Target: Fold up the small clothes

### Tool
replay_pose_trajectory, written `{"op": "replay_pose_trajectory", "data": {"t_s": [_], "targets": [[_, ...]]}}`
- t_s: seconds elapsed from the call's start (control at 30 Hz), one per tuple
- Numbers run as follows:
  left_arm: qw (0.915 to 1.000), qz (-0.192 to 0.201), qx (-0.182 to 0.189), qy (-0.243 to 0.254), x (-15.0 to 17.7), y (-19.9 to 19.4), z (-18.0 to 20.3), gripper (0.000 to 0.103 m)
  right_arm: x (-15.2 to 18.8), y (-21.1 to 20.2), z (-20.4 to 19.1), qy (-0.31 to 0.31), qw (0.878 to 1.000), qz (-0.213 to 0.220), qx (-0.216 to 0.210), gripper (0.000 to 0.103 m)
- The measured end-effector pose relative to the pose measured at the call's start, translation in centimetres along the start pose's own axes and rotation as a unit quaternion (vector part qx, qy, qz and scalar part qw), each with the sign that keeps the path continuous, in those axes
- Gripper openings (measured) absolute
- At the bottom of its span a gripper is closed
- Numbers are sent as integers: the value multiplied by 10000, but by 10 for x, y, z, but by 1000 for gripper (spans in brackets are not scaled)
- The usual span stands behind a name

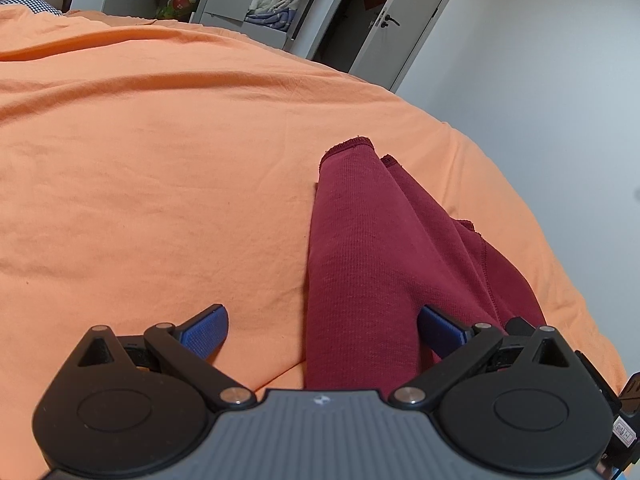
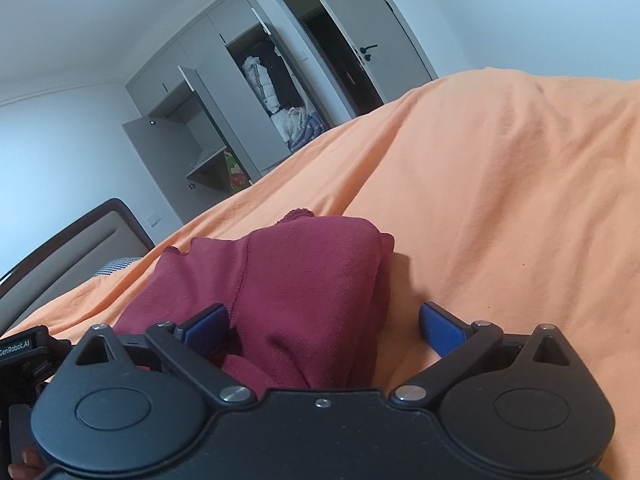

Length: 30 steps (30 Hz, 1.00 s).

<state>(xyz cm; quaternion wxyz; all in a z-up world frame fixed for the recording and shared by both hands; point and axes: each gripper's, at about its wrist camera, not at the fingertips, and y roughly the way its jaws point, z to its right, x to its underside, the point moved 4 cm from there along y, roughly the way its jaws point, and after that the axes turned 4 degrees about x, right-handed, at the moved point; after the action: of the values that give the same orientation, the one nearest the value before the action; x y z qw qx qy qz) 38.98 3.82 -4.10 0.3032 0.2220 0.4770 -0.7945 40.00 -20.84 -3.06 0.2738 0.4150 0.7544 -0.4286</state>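
A dark red knit garment [image 1: 360, 248] lies folded lengthwise on the orange bed sheet [image 1: 140, 160], its hemmed ends pointing away from me. My left gripper [image 1: 322, 332] is open, its blue pads wide apart, with the near end of the garment lying between them. In the right wrist view the same red garment [image 2: 304, 280] bunches up between the pads of my right gripper [image 2: 324, 328], which is also open. The left blue pad [image 2: 204, 324] rests against the cloth; the right pad is over bare sheet.
The orange sheet [image 2: 500, 200] covers the bed all around. A grey wardrobe [image 2: 224, 92] with open doors and clothes inside stands beyond the bed, beside a door [image 1: 384, 24]. A headboard [image 2: 68, 248] and the other gripper's body [image 2: 20, 356] show at the left.
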Motion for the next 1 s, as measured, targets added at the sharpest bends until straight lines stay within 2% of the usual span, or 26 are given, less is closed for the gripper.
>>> {"op": "replay_pose_trajectory", "data": {"t_s": [0.63, 0.77, 0.8, 0.87, 0.93, 1.0], "targets": [[10000, -24, 31, 8, 3, 5, -3, 103, 3, -5, 0, -46, 9999, 119, -31, 100], [10000, -77, 58, -16, 0, 4, -2, 101, 0, -8, 0, 19, 10000, 93, 0, 85], [9999, -93, 94, -14, -1, 3, -2, 97, -1, -9, -1, 14, 10000, 57, -2, 79], [9996, -113, 241, -29, -3, 1, 0, 87, -4, -9, -6, -32, 10000, -81, -28, 69], [9991, -144, 405, -18, -5, -1, 4, 69, -6, -11, -11, -93, 9999, -143, -13, 60], [9981, -205, 586, -16, -6, -3, 9, 55, -7, -13, -15, -115, 9998, -166, -20, 43]]}}
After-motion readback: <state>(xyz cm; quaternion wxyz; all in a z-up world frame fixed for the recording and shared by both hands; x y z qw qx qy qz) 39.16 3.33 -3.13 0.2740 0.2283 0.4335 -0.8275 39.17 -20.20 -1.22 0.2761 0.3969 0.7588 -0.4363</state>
